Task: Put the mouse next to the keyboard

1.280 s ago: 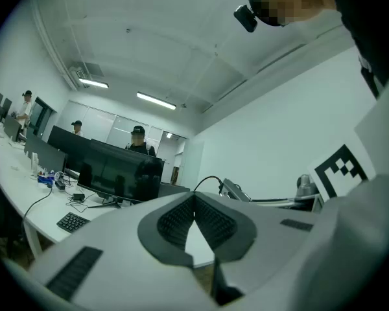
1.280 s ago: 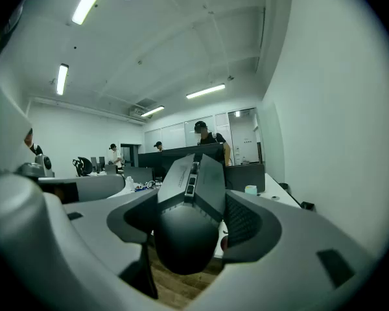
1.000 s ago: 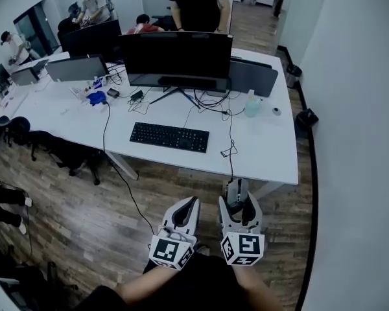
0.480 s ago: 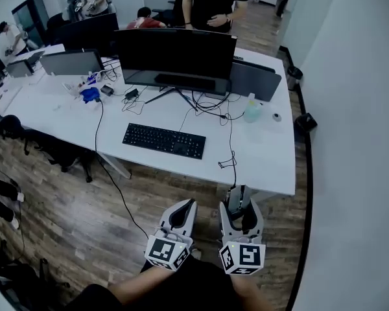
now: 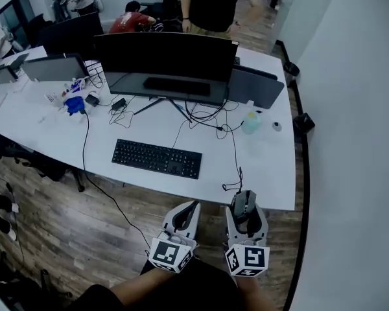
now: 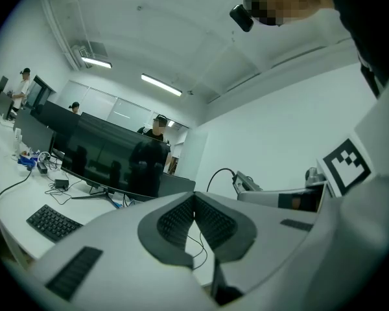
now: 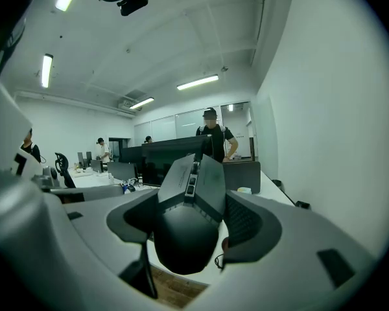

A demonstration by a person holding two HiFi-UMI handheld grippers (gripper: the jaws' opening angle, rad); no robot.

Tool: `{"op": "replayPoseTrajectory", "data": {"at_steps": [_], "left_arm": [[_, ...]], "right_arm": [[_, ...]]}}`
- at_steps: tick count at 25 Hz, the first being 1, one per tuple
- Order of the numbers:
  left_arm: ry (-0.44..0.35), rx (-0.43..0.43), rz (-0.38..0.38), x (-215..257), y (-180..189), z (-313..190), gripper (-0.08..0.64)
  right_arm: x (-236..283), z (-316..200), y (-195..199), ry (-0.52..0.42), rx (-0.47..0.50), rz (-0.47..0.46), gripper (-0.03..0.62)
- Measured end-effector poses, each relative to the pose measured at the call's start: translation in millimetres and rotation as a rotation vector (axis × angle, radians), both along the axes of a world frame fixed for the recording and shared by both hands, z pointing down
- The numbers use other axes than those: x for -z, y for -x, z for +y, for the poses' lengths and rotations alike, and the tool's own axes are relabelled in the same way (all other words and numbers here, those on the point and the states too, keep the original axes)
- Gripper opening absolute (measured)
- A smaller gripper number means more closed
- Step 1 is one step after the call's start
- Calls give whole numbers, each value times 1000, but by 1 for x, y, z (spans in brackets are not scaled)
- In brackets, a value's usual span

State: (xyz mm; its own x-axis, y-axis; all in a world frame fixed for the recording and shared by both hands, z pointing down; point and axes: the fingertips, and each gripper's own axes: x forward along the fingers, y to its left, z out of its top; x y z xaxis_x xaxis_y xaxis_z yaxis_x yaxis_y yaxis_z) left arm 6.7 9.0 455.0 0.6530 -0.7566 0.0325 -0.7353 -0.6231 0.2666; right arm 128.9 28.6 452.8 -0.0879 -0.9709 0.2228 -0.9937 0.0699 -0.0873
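Observation:
My right gripper [image 5: 246,208] is shut on a dark grey corded mouse [image 5: 244,205], held just off the front edge of the white desk [image 5: 266,167]. The mouse [image 7: 188,212] fills the space between the jaws in the right gripper view. Its black cable [image 5: 234,149] runs up across the desk to the monitor. The black keyboard [image 5: 156,158] lies on the desk, up and to the left of the mouse. My left gripper [image 5: 187,210] is shut and holds nothing, beside the right one over the wood floor. The left gripper view shows its pads [image 6: 193,220] pressed together.
A wide black monitor [image 5: 162,60] stands behind the keyboard, with a tangle of cables [image 5: 204,115] under it. A pale bottle [image 5: 251,122] and a small round item [image 5: 276,127] sit at the desk's right. A person in black [image 5: 212,5] stands behind the desk. A wall [image 5: 356,141] runs along the right.
Both grippers came slightly closer to the desk edge, and the view shifted so the desk sits lower and nearer. The mouse stays held in the right gripper.

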Motion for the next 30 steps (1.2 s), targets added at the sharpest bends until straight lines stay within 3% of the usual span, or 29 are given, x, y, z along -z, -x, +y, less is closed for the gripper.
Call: {"op": "replayPoseTrajectory", "data": {"at_steps": [5,15,22,30], "left_arm": [[15,-2,-4,-1,6,-55,12],[27,-15,-25,-14,22,-135,12],[46,-26,-42,-30,31,-159,12],[87,6,-81,-52,31,-177,12]], "right_arm": [[-21,-49,-6,75,-39,-59,314],[-76,-120,7,196,-59,-39,314],[-134,-152,13,311,-44,34,314],[-215,-172,18,472,-11,25,314]]}}
